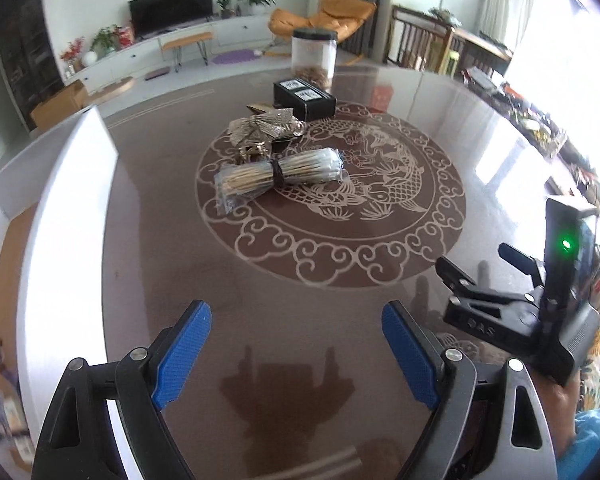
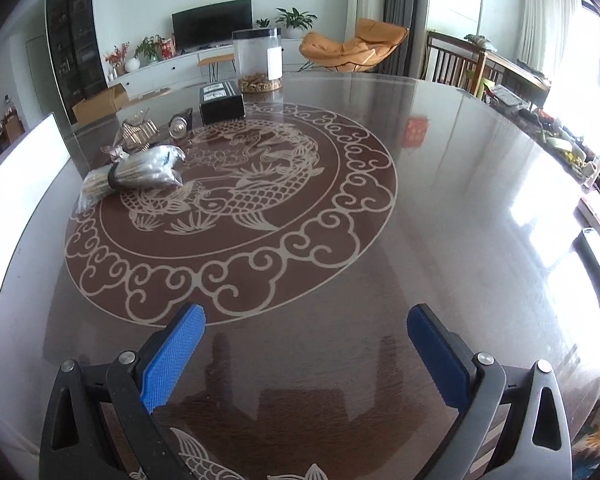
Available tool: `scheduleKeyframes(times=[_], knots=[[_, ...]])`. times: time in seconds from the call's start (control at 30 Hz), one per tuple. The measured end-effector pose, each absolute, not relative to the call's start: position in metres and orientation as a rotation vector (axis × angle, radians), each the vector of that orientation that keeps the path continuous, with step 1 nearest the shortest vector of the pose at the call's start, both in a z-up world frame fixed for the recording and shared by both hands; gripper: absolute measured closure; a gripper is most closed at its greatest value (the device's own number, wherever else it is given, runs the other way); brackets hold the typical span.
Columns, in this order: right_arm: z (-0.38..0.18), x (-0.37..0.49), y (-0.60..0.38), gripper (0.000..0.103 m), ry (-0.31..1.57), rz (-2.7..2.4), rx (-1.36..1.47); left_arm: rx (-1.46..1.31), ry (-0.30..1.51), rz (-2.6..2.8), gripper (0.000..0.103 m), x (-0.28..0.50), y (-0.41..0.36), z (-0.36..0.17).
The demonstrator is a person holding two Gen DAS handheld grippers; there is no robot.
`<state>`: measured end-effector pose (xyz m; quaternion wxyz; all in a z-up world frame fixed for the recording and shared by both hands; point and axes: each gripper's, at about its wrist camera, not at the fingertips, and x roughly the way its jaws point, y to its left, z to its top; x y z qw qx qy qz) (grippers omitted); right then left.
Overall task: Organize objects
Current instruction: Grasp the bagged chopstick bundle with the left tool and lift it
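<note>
A bagged bundle of sticks (image 1: 278,174) tied with a black band lies on the round table's dragon pattern; it also shows in the right wrist view (image 2: 134,174). Behind it lie shiny foil packets (image 1: 262,126) (image 2: 138,132), a black box (image 1: 305,99) (image 2: 221,103) and a clear jar (image 1: 314,58) (image 2: 259,60) with brown pieces at its bottom. My left gripper (image 1: 296,320) is open and empty above the near table. My right gripper (image 2: 306,322) is open and empty too; its body (image 1: 540,312) shows at the right of the left wrist view.
A white box (image 1: 66,216) with a brown inside stands open at the table's left edge, also in the right wrist view (image 2: 20,160). A small round glass object (image 2: 179,125) lies near the black box. Cluttered items (image 2: 572,152) sit beyond the table's right side.
</note>
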<state>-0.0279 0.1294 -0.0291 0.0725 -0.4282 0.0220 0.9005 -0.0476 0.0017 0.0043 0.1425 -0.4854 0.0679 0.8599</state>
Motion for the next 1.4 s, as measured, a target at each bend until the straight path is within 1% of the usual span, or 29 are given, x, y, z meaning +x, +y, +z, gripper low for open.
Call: scheduleKeyframes(times=[0.17, 0.37, 0.47, 0.5, 0.53, 0.63, 0.7, 0.73, 0.8, 0.83, 0.97, 1.07, 1.13, 1.2, 1.23, 1.3, 1.33, 1.37, 1.4], knots=[[-0.038, -0.032, 0.135, 0.002, 0.109, 2.673, -1.333, -1.387, 0.336, 2.452, 0.016, -0.104, 0.021, -0.015], [-0.041, -0.032, 0.135, 0.002, 0.109, 2.664, -1.355, -1.273, 0.389, 2.482, 0.016, -0.170, 0.040, -0.026], [-0.042, -0.034, 0.131, 0.001, 0.084, 2.666, -1.364, -1.218, 0.366, 2.479, 0.016, -0.198, 0.046, -0.033], [-0.042, -0.034, 0.130, 0.001, 0.083, 2.668, -1.366, -1.200, 0.361, 2.497, 0.013, -0.206, 0.046, -0.037], [-0.042, -0.033, 0.130, 0.000, 0.085, 2.669, -1.368, -1.183, 0.337, 2.499, 0.013, -0.211, 0.045, -0.039], [-0.041, -0.033, 0.130, 0.000, 0.084, 2.669, -1.369, -1.235, 0.180, 2.450, 0.012, -0.224, 0.036, -0.044], [-0.042, -0.034, 0.130, 0.000, 0.084, 2.668, -1.368, -1.295, 0.087, 2.386, 0.012, -0.227, 0.030, -0.047], [-0.042, -0.034, 0.130, 0.000, 0.085, 2.668, -1.368, -1.321, 0.076, 2.352, 0.012, -0.223, 0.028, -0.049], [-0.042, -0.033, 0.130, 0.000, 0.085, 2.668, -1.368, -1.368, 0.128, 2.284, 0.013, -0.211, 0.031, -0.052], [-0.041, -0.033, 0.130, 0.000, 0.085, 2.668, -1.368, -1.386, 0.182, 2.238, 0.013, -0.201, 0.035, -0.054], [-0.041, -0.033, 0.130, 0.000, 0.085, 2.668, -1.368, -1.334, 0.316, 2.202, 0.013, -0.172, 0.044, -0.045], [-0.041, -0.033, 0.130, 0.000, 0.085, 2.667, -1.368, -1.294, 0.390, 2.241, 0.013, -0.171, 0.055, -0.038], [-0.041, -0.033, 0.130, 0.000, 0.086, 2.667, -1.368, -1.314, 0.444, 2.266, 0.013, -0.178, 0.064, -0.047], [-0.041, -0.033, 0.130, 0.000, 0.086, 2.667, -1.368, -1.349, 0.471, 2.289, 0.012, -0.186, 0.064, -0.055], [-0.041, -0.033, 0.130, 0.000, 0.086, 2.667, -1.368, -1.361, 0.460, 2.313, 0.009, -0.187, 0.063, -0.059], [-0.041, -0.033, 0.130, 0.000, 0.086, 2.667, -1.368, -1.371, 0.380, 2.360, 0.009, -0.188, 0.054, -0.061], [-0.041, -0.033, 0.130, 0.000, 0.086, 2.667, -1.368, -1.378, 0.334, 2.371, 0.011, -0.189, 0.051, -0.062], [-0.041, -0.033, 0.130, 0.000, 0.086, 2.666, -1.368, -1.369, 0.299, 2.392, 0.022, -0.186, 0.046, -0.062], [-0.041, -0.033, 0.130, 0.000, 0.086, 2.666, -1.368, -1.344, 0.284, 2.430, 0.043, -0.182, 0.041, -0.060]])
